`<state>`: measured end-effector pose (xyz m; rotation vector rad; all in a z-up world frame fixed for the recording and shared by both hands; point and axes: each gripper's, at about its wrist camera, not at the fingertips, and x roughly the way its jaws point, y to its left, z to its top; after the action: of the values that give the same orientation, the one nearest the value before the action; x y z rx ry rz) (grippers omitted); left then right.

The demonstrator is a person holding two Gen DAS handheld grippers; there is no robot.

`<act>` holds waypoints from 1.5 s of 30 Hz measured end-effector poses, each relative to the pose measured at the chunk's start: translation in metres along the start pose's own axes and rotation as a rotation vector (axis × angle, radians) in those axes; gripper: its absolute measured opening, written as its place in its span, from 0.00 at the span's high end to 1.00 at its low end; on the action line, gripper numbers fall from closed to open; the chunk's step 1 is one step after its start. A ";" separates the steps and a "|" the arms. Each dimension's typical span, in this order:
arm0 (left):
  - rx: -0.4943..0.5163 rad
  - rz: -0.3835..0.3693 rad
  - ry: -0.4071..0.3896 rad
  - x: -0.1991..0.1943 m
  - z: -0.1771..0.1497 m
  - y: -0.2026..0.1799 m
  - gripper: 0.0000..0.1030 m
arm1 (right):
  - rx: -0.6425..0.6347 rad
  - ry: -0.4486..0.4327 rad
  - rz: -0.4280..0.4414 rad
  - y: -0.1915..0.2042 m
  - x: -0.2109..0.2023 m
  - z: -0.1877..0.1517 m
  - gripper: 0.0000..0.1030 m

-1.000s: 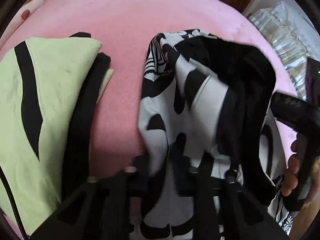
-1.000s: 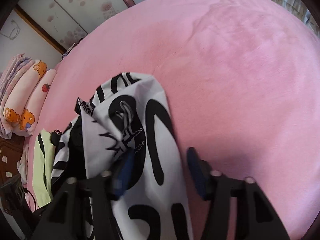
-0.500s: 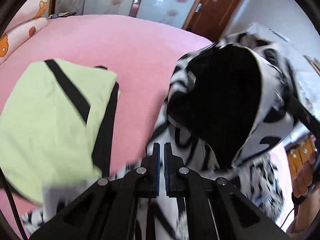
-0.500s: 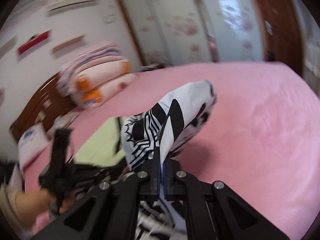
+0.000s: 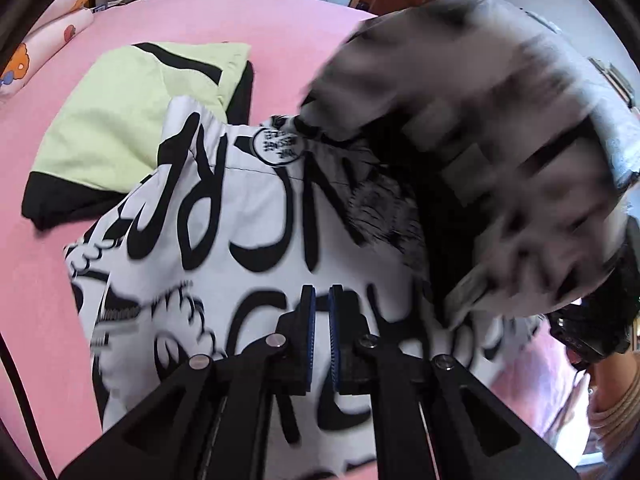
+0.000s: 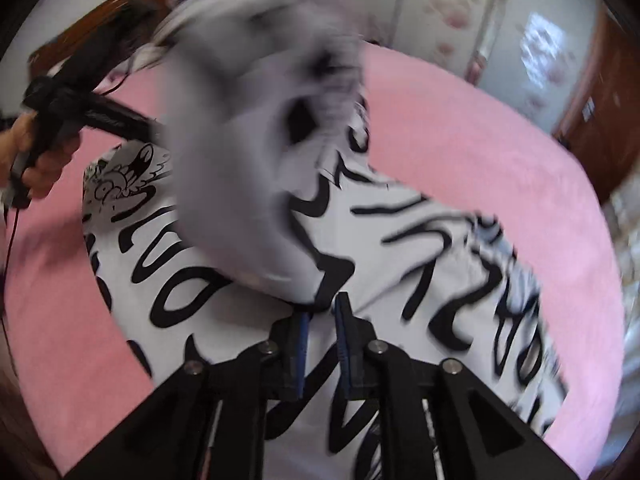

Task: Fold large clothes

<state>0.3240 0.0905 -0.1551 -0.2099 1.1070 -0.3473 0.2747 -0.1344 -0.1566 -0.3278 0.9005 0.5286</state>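
Left wrist view, left to right: patterned pillows (image 5: 48, 40) at the far left edge of the pink bed (image 5: 280, 28). A folded lime-green garment (image 5: 132, 120) with black trim lies flat on it. The black-and-white printed garment (image 5: 240, 248) overlaps the green one's near edge and spreads under the left gripper (image 5: 321, 304), whose jaws are closed, the cloth running between the pads. On the right, part of the same garment is lifted and motion-blurred.

Right wrist view: a hand (image 6: 44, 160) holds the other gripper at far left. Printed garment (image 6: 400, 248) spread on the bed (image 6: 500, 152), one blurred fold raised. Right gripper (image 6: 322, 308): jaws just been opening, narrow gap, fabric edge at the tips but not clamped.
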 end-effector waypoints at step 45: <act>-0.160 -0.136 -0.058 0.031 -0.033 -0.039 0.96 | 0.488 -0.038 0.306 -0.062 0.002 0.045 0.98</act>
<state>0.3003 0.0432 -0.1819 -0.4363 1.0662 -0.3713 0.3395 -0.1633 -0.1289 0.2664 1.0164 0.5729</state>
